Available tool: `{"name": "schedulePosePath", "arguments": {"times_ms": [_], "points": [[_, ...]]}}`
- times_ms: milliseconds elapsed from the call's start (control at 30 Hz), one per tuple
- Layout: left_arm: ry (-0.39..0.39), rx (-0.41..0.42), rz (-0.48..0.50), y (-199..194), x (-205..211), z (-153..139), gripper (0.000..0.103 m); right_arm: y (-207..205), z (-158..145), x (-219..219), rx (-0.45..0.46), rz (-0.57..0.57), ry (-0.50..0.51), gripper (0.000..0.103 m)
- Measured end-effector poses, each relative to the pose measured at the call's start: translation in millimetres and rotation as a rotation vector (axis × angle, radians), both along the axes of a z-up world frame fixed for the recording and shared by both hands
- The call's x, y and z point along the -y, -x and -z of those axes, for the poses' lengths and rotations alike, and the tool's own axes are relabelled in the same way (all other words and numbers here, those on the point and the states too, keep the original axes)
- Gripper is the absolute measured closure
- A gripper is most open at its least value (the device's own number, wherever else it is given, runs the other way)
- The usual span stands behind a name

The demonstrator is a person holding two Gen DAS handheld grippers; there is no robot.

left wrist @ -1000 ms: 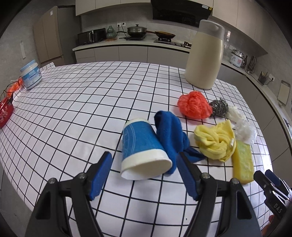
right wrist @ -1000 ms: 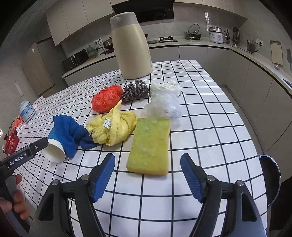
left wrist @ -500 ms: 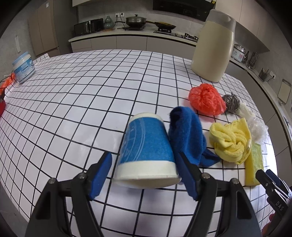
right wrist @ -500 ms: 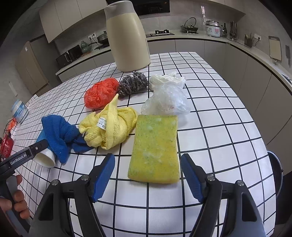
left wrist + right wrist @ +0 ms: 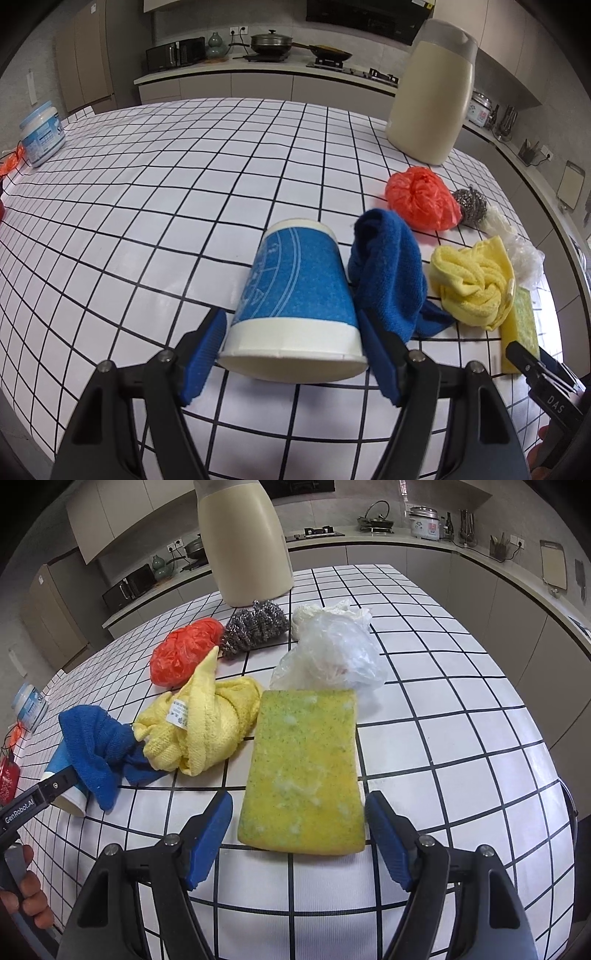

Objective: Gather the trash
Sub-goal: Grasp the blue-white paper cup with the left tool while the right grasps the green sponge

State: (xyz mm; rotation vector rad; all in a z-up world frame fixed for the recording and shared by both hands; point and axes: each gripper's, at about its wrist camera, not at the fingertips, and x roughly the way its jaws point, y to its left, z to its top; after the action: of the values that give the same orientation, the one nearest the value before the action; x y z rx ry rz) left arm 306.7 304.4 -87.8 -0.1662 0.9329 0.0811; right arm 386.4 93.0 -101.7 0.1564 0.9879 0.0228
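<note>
A blue and white paper cup [image 5: 295, 299] lies on its side on the tiled table [image 5: 184, 177], rim toward me. My left gripper [image 5: 291, 354] is open with its blue fingers on either side of the cup's rim, close to it. A yellow sponge [image 5: 304, 768] lies flat before my right gripper [image 5: 299, 830], which is open with its fingers flanking the sponge's near end. Beside them lie a blue cloth [image 5: 388, 273], a yellow cloth [image 5: 207, 723], a red plastic bag [image 5: 184, 653], a steel scourer [image 5: 255, 627] and a clear plastic bag [image 5: 332, 646].
A tall cream jug [image 5: 428, 96] stands at the table's far right. A white and blue tub [image 5: 40, 134] stands at the far left edge. Kitchen counters with a stove run behind. The table's near edge lies just under both grippers.
My left gripper has moved forward so its fingers now straddle the cup. My right gripper has moved forward so its fingers now flank the sponge's near end.
</note>
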Motion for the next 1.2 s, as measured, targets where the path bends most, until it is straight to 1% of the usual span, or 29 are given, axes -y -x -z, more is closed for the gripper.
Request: {"name": "schedulePosePath", "arguments": {"times_ms": [133, 233, 333, 467, 667, 867, 1033, 1200], "points": [[-0.001, 0.018, 0.007, 3, 1, -1, 0.032, -2, 0, -5, 0.01, -0.01, 0.021, 0.027], [-0.002, 0.029, 0.011, 6, 2, -3, 0.036, -3, 2, -11, 0.013, -0.023, 0.054, 0.027], [0.005, 0.038, 0.009, 9, 1, -5, 0.039, -2, 1, -11, 0.027, -0.022, 0.058, 0.041], [0.018, 0.04, 0.002, 13, 0, -6, 0.04, 1, 0, -9, 0.033, -0.033, 0.042, 0.046], [0.027, 0.042, 0.002, 23, 2, -8, 0.04, 13, -5, -9, 0.044, -0.046, 0.036, 0.047], [0.032, 0.062, -0.004, 32, 4, -12, 0.042, 26, -13, -9, 0.073, -0.055, 0.027, 0.048], [0.041, 0.09, -0.016, 44, 8, -22, 0.042, 33, -21, -7, 0.091, -0.069, 0.011, 0.048], [0.041, 0.111, -0.006, 56, 23, -33, 0.042, 43, -28, -1, 0.107, -0.082, -0.013, 0.048]]}}
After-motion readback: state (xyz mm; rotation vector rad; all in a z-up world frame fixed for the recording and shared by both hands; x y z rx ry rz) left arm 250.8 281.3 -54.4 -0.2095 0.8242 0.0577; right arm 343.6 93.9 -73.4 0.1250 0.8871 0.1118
